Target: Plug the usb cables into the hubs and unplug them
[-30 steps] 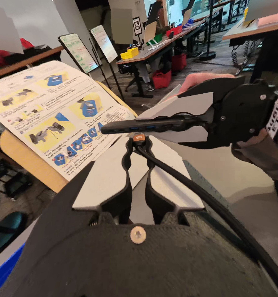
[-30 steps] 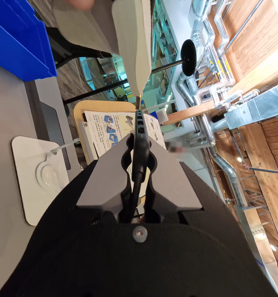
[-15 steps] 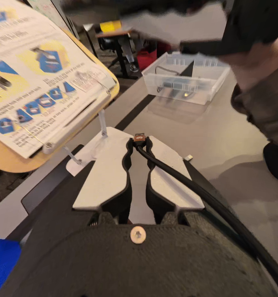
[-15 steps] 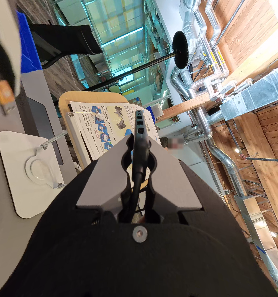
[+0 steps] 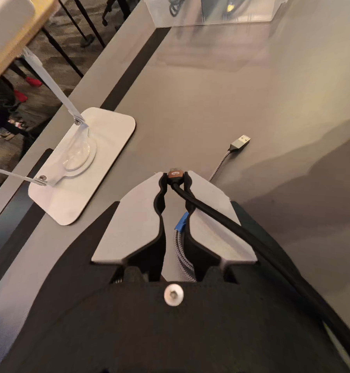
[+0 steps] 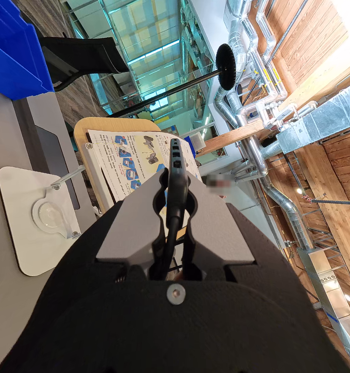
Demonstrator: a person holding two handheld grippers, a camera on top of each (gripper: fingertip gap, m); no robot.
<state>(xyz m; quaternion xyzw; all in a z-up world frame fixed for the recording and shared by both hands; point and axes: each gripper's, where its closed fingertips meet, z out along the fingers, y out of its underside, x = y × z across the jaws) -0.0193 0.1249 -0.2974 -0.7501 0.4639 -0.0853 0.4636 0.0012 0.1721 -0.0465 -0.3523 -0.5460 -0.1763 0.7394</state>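
My left gripper (image 5: 175, 176) is shut on the orange-collared USB plug (image 5: 175, 174) of a thick black cable (image 5: 230, 220), held low over the grey table (image 5: 200, 90). A grey braided USB cable (image 5: 220, 161) lies on the table just right of the fingertips, its plug (image 5: 239, 142) free; part of it with a blue tag (image 5: 181, 223) shows between the fingers. My right gripper (image 6: 177, 177) is shut on a slim black USB hub (image 6: 176, 167), held up in the air with its empty ports facing the camera. Its own cable (image 6: 171, 230) runs back between the fingers.
A white stand base (image 5: 85, 161) with clear struts holds a wooden board with an instruction sheet (image 6: 133, 153). A clear plastic bin (image 5: 210, 12) with cables sits at the table's far side. A blue bin (image 6: 10, 54) stands at the table's edge. Across from one pair of fingers to the other is roughly 25 centimetres.
The plug has come away from the hub. My left gripper has dropped down to the table with the plug. My right gripper still holds the hub up, shifted slightly.
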